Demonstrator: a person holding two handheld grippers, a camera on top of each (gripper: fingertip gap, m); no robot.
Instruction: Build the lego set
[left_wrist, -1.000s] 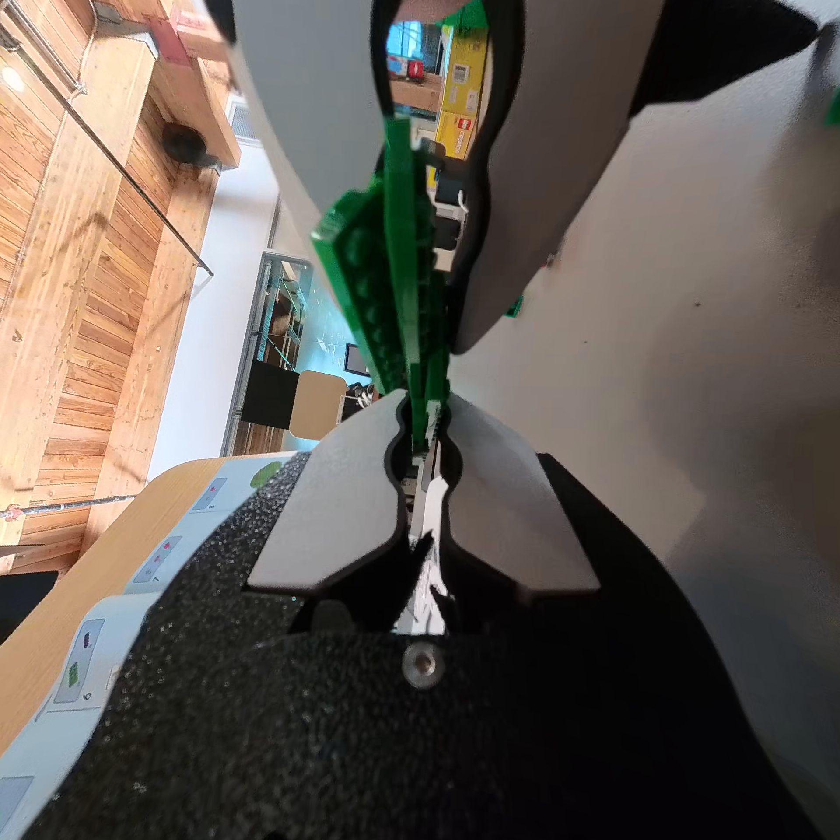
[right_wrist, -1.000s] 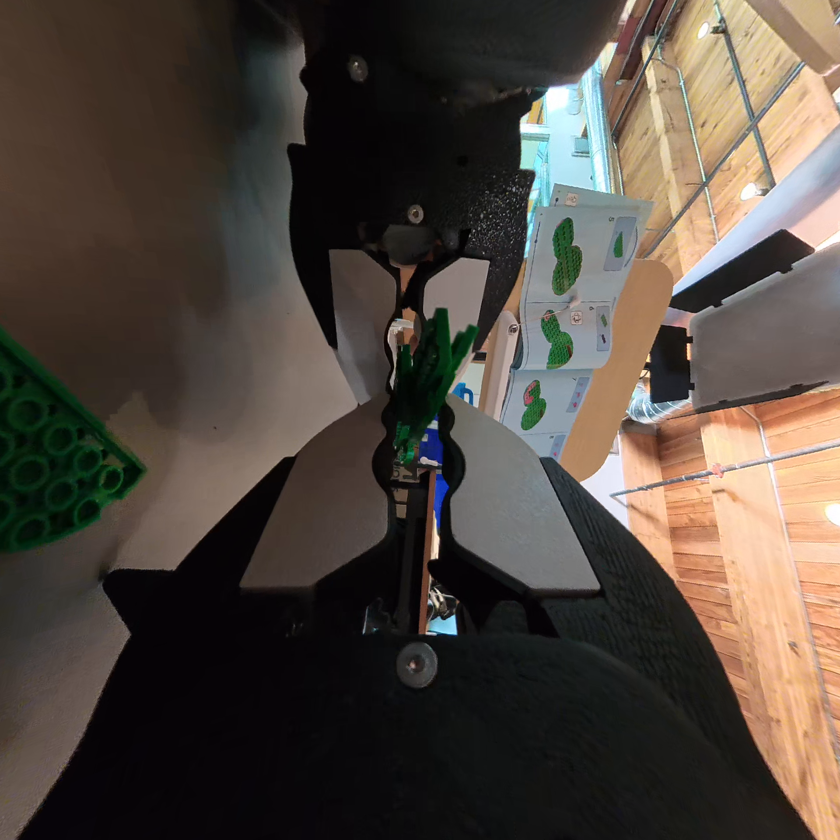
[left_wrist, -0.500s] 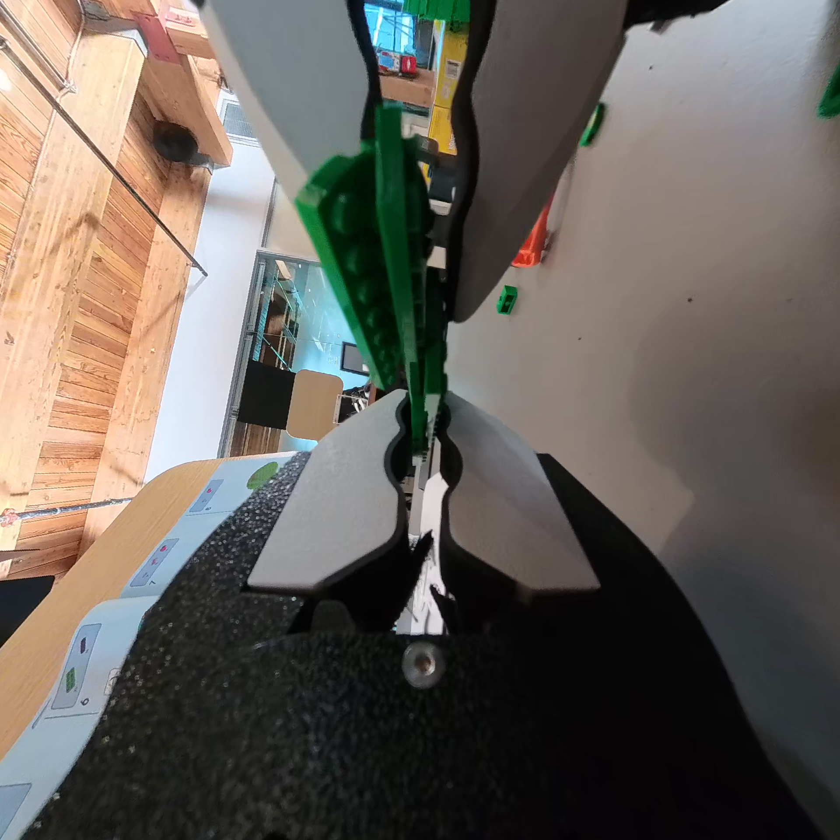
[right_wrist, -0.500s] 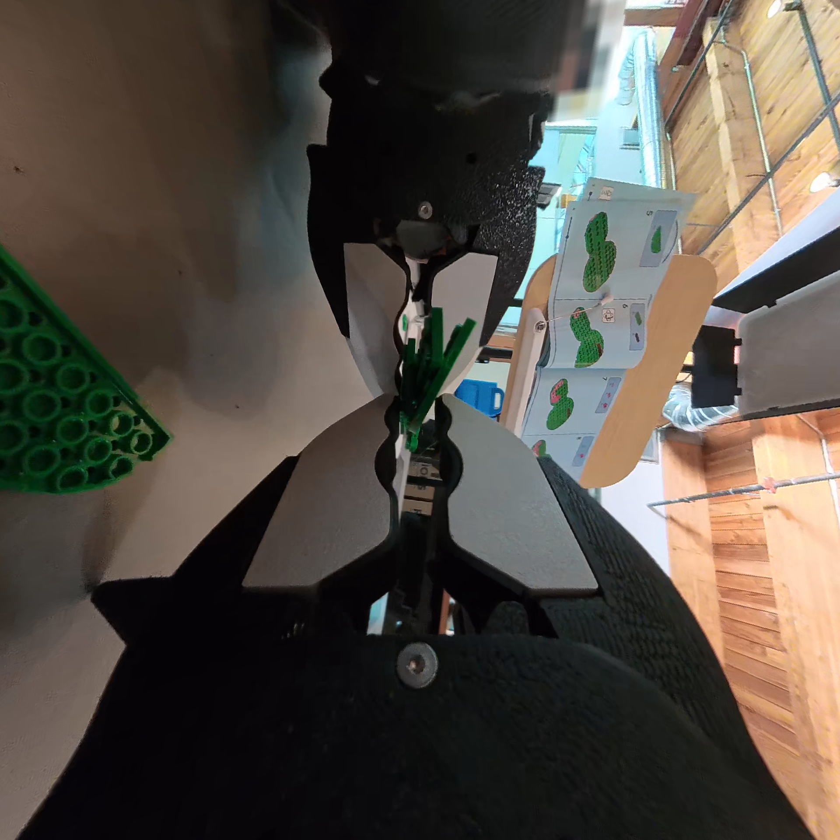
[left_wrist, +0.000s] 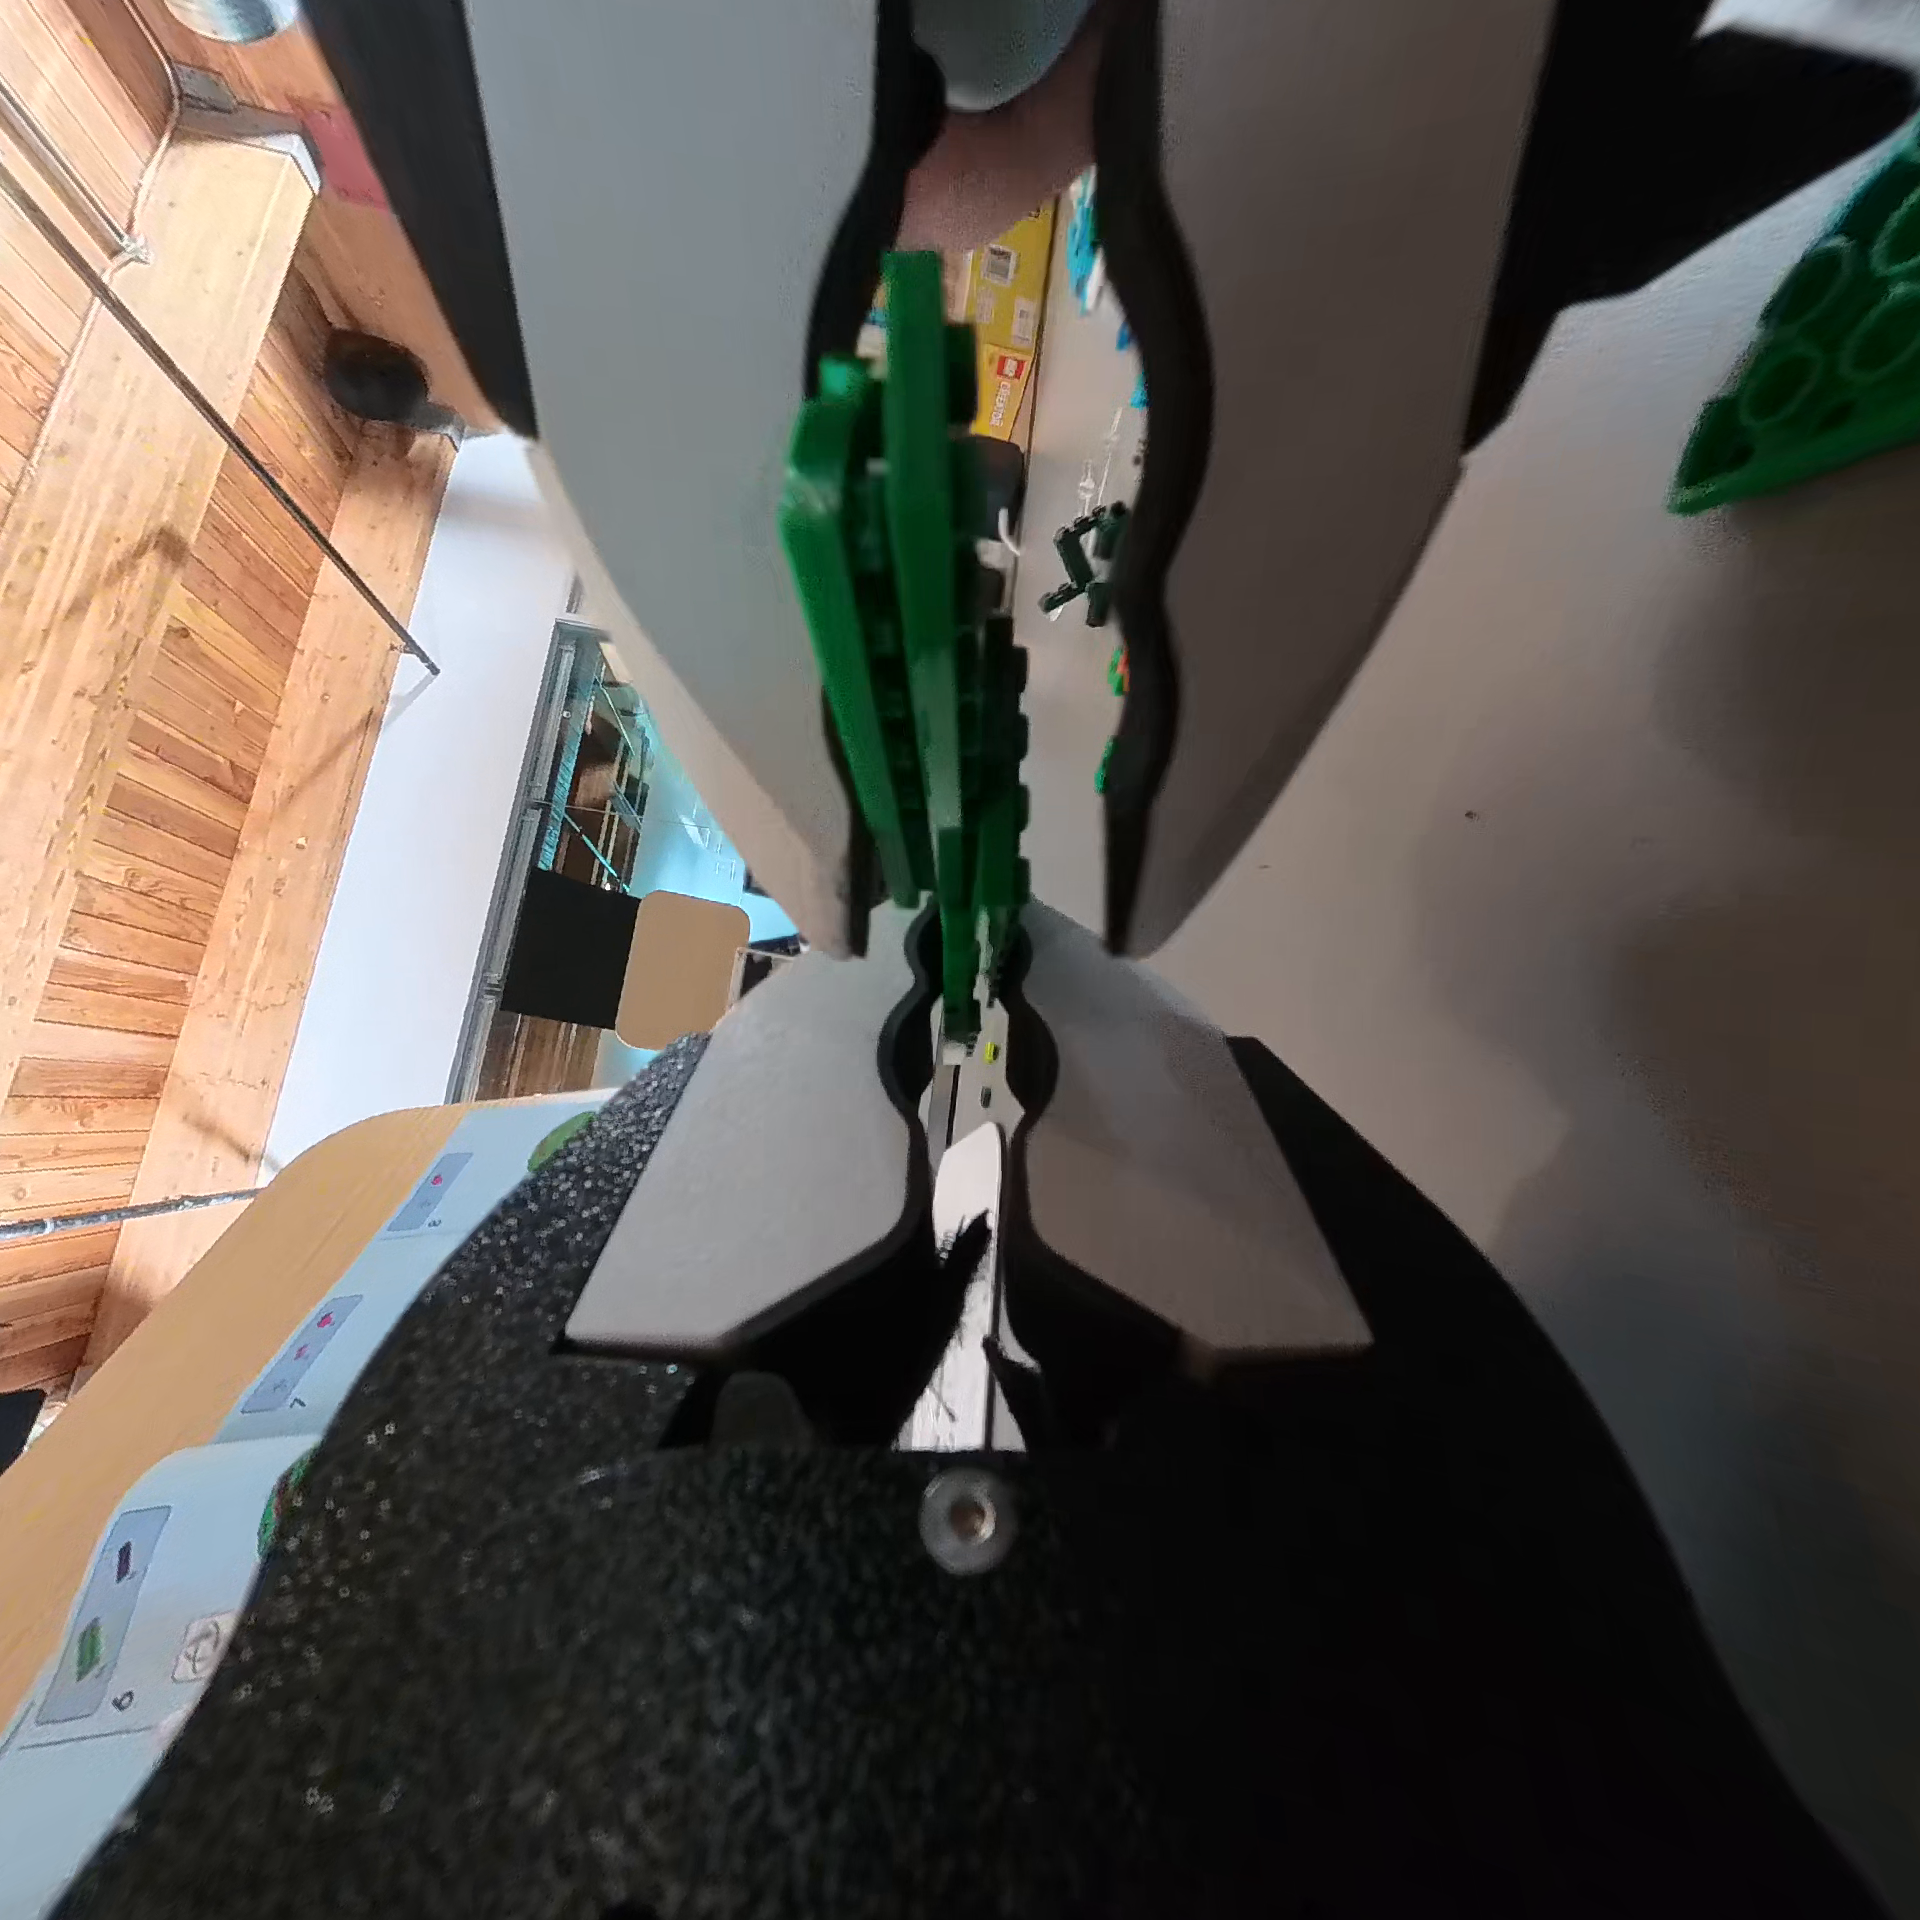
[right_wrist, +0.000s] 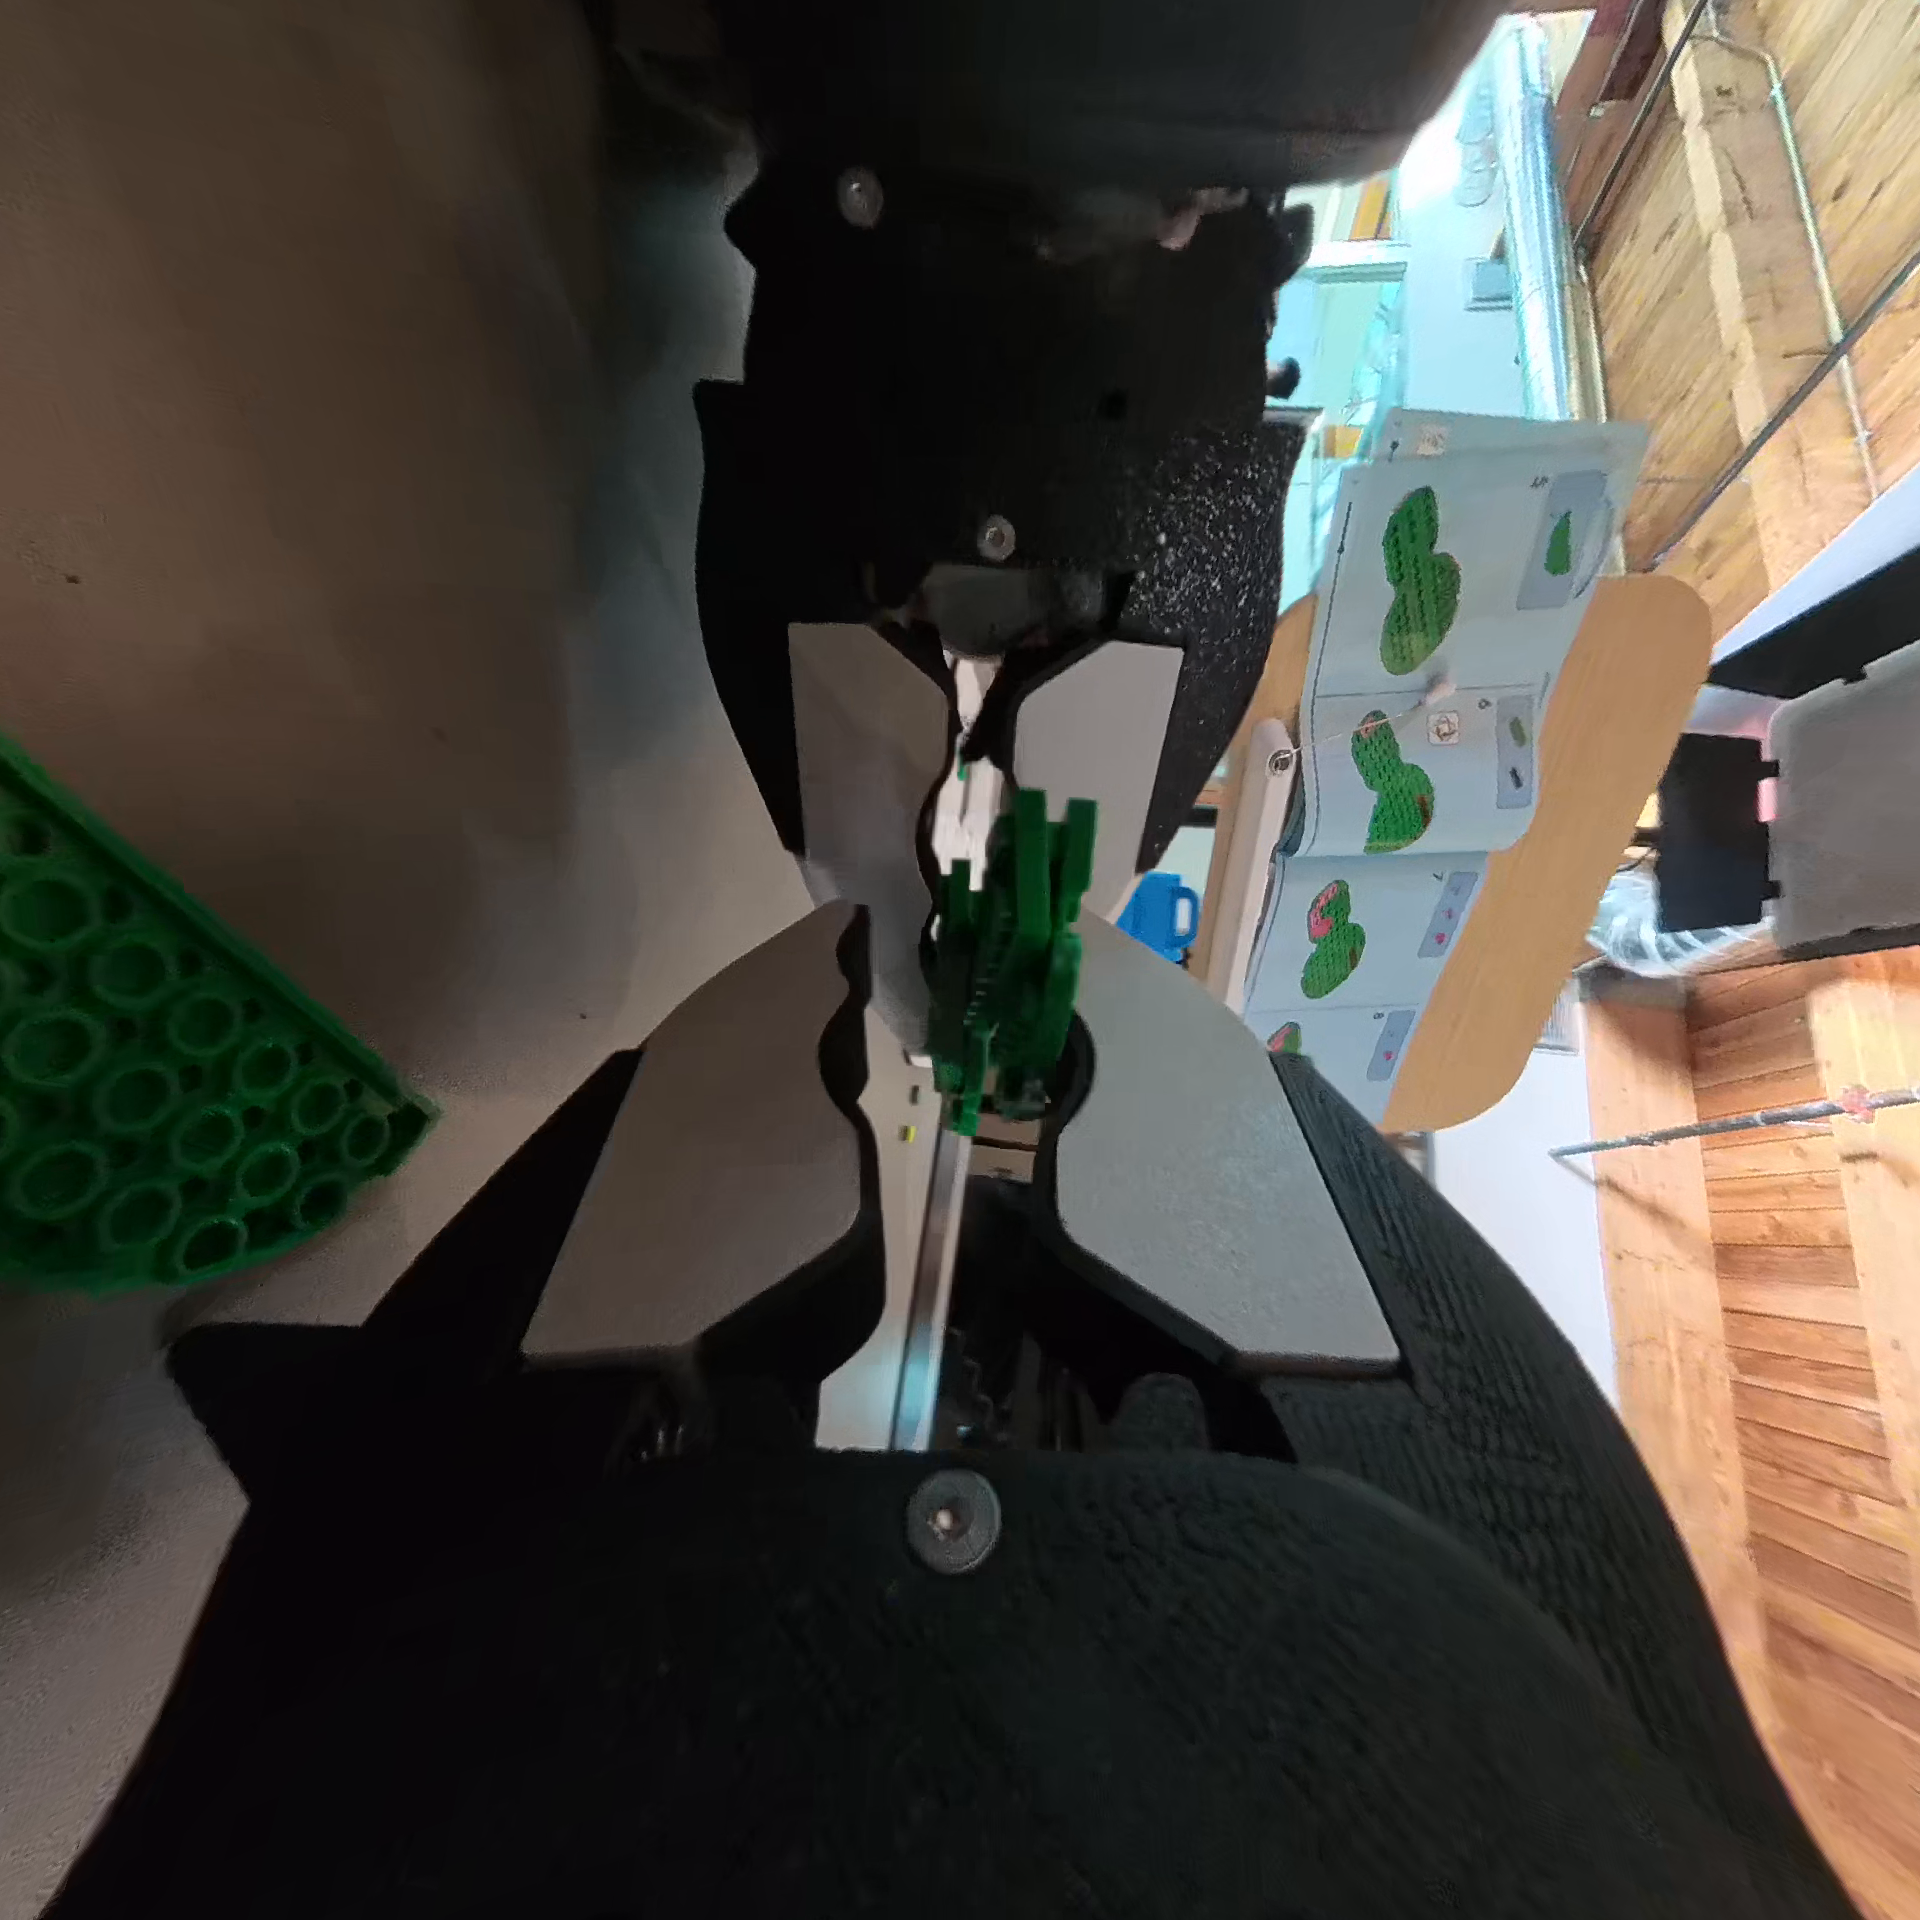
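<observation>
A stack of green Lego plates (left_wrist: 914, 582) is held edge-on between my two grippers, which face each other tip to tip. My left gripper (left_wrist: 968, 935) is shut on one edge of the stack. My right gripper (right_wrist: 961, 925) is open around the other end of the stack (right_wrist: 1013, 956). The stack lies against one of the right gripper's fingers (left_wrist: 665, 416), with a gap to the other. The left gripper's fingers (right_wrist: 862, 769) show beyond the stack in the right wrist view.
A large green plate (right_wrist: 156, 1070) lies underside up on the pale table (left_wrist: 1558, 831); it also shows in the left wrist view (left_wrist: 1829, 343). An instruction booklet (right_wrist: 1455, 727) stands on a wooden holder. Small loose pieces (left_wrist: 1086, 561) and a yellow box (left_wrist: 1013, 343) lie farther off. The tips of one gripper are about 5 cm away from the tips of the other.
The right gripper's jaws have spread apart and let go of the green stack. The two grippers have come closer together. The left gripper keeps its hold.
</observation>
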